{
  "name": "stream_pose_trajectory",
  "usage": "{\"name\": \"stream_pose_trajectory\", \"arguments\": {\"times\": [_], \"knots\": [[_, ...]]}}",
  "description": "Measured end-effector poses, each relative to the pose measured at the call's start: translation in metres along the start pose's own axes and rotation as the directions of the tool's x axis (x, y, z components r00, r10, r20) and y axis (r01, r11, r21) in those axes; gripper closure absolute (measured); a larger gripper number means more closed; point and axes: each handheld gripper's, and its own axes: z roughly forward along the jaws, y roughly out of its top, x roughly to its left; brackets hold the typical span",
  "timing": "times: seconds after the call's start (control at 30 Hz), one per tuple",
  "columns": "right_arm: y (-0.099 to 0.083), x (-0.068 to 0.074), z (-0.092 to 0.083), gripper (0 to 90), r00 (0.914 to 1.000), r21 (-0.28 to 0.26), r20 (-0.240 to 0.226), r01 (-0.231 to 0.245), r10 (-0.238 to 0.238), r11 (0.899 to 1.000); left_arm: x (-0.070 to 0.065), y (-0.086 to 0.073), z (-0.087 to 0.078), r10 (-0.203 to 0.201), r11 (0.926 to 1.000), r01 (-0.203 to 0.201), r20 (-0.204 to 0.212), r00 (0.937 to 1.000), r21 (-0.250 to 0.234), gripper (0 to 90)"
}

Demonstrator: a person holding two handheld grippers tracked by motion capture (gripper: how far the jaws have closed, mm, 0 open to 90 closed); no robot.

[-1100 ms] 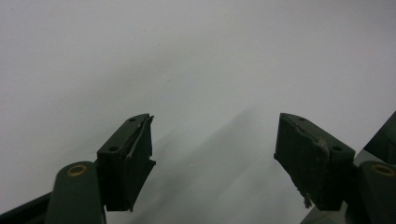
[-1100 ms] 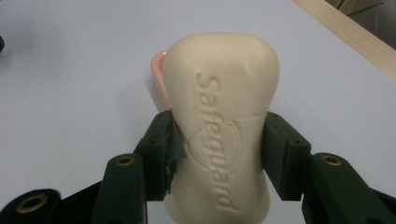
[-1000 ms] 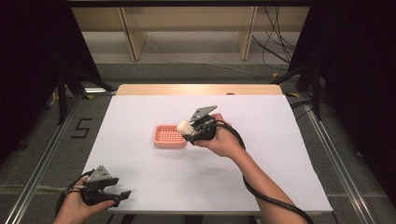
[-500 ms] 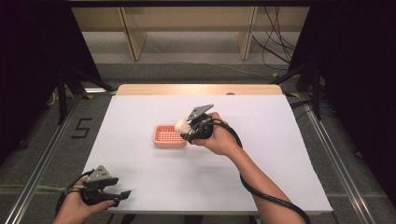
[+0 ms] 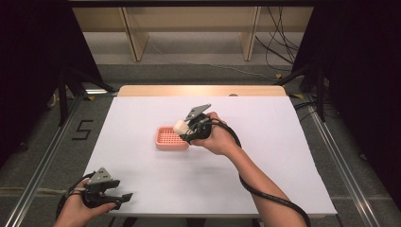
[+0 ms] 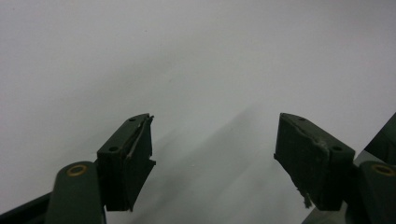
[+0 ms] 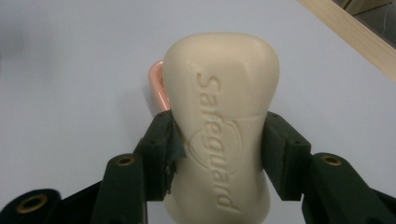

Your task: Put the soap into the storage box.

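Since the earlier frames, almost nothing has shifted: the right gripper [image 5: 183, 128] has only drifted a little toward the far side of the pink tray, and the left gripper stays where it was.

In the right gripper view, the two black pads [image 7: 161, 149] press on both narrow sides of a cream soap bar [image 7: 219, 116], at about its lower half. The bar stands lengthwise between the jaws, and its rounded end points away from the camera. The word "Safeguard" is pressed into its upper face. Behind the bar, a small piece of the pink soap tray [image 7: 157, 86] shows at its left edge. In the high view, the soap bar [image 5: 179, 126] hangs at the right far corner of the soap tray [image 5: 165, 139]; whether it touches the tray rim I cannot tell from this angle. The tray has a grid bottom and lies near the middle of the white table [image 5: 283, 156]. The right hand [image 5: 218, 138] holds the gripper from the right, and a black cable [image 5: 265, 194] runs along the forearm.

The left gripper [image 5: 122, 198] rests low at the near left corner of the table, held by the left hand [image 5: 80, 208]. In the left gripper view, its pads [image 6: 135, 154] stand wide apart with only the white surface between them.
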Motion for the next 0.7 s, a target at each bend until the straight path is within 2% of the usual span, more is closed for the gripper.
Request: {"name": "stream_pose_trajectory", "arguments": {"times": [0.1, 0.23, 0.3, 0.33, 0.47, 0.5, 0.53, 0.7], "knots": [[0.001, 0.000, 0.002, 50.5, 0.9999, -0.002, 0.000, 0.016, -0.016, 1.000, 0.000, 0.000, 0.000, 0.001, 1.0000, -0.001, -0.002, 1.0000, -0.001, 27.3], [0.003, 0.000, 0.004, 50.5, 1.0000, 0.005, -0.002, 0.005, -0.005, 1.000, 0.000, 0.000, 0.000, 0.000, 1.0000, 0.000, -0.003, 1.0000, 0.006, 27.3], [0.003, -0.001, 0.005, 50.5, 0.9998, 0.008, -0.005, 0.018, -0.018, 1.000, 0.000, 0.000, 0.000, 0.003, 1.0000, -0.002, -0.003, 1.0000, 0.006, 27.3], [0.003, 0.000, 0.006, 50.5, 1.0000, 0.005, -0.003, 0.003, -0.003, 1.000, 0.000, 0.000, 0.000, 0.004, 1.0000, -0.004, -0.003, 1.0000, 0.008, 27.3], [0.005, -0.002, 0.008, 50.5, 0.9997, 0.013, -0.010, 0.024, -0.024, 1.000, 0.000, 0.000, 0.000, 0.003, 1.0000, -0.003, -0.003, 1.0000, 0.006, 27.3], [0.005, -0.001, 0.007, 50.5, 1.0000, 0.022, -0.006, 0.005, -0.005, 1.000, 0.000, 0.000, 0.000, 0.004, 1.0000, -0.004, -0.005, 1.0000, 0.007, 27.3], [0.005, -0.002, 0.008, 50.5, 0.9997, 0.011, -0.003, 0.024, -0.024, 1.000, 0.000, 0.000, 0.000, 0.002, 1.0000, -0.002, -0.005, 1.0000, 0.006, 27.3], [0.008, -0.002, 0.011, 50.6, 0.9996, 0.012, -0.012, 0.025, -0.024, 1.000, 0.000, 0.000, 0.000, 0.003, 1.0000, -0.003, -0.005, 1.0000, 0.007, 27.3]]}}
